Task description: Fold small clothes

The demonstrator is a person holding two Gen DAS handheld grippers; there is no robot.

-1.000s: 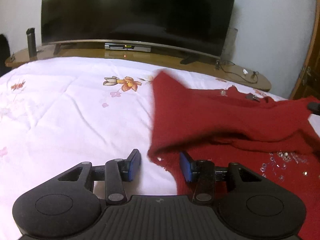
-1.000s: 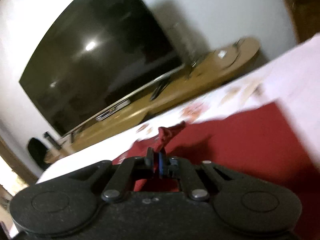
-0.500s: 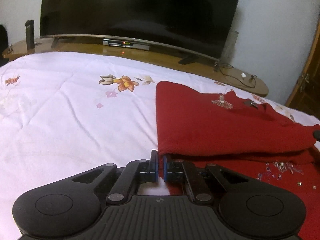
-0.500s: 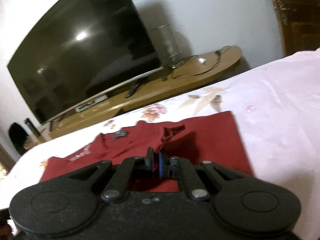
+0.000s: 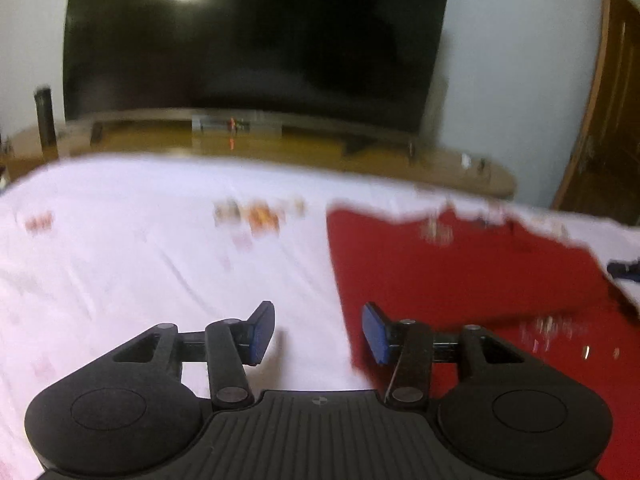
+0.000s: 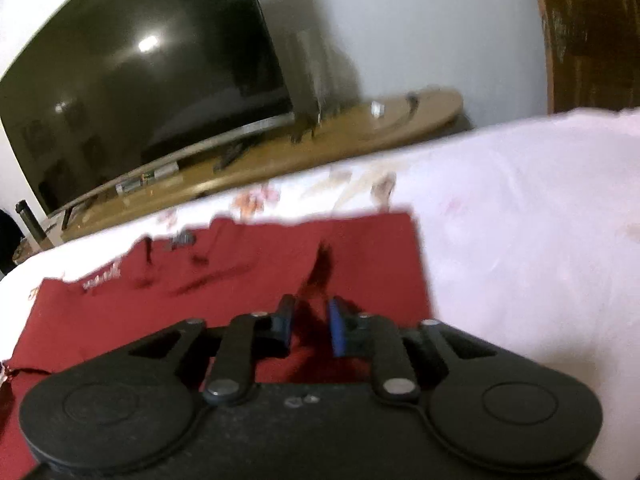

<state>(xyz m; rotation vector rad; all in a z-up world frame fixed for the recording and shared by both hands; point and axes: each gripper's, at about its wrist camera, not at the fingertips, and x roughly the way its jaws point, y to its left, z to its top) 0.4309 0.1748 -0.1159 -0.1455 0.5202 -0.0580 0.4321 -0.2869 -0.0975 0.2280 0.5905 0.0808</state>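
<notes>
A small red garment [image 5: 460, 276] lies folded over on the white floral bedspread [image 5: 140, 264]; sequins glint on its lower layer. My left gripper [image 5: 318, 334] is open and empty at the garment's near left edge, its right finger over the red cloth. In the right wrist view the garment [image 6: 248, 276] lies flat with a small raised crease in the middle. My right gripper [image 6: 310, 326] is open just above the cloth and holds nothing. Both views are motion-blurred.
A large dark TV [image 5: 256, 36] stands on a wooden console [image 5: 280, 148] beyond the bed's far edge. A wooden door [image 5: 612, 120] is at the right. The bedspread [image 6: 520, 216] stretches out on both sides of the garment.
Both grippers were shut half a second ago and have opened, letting go of the red cloth. The folded layer now lies flat. Both cameras have pulled back and up slightly.
</notes>
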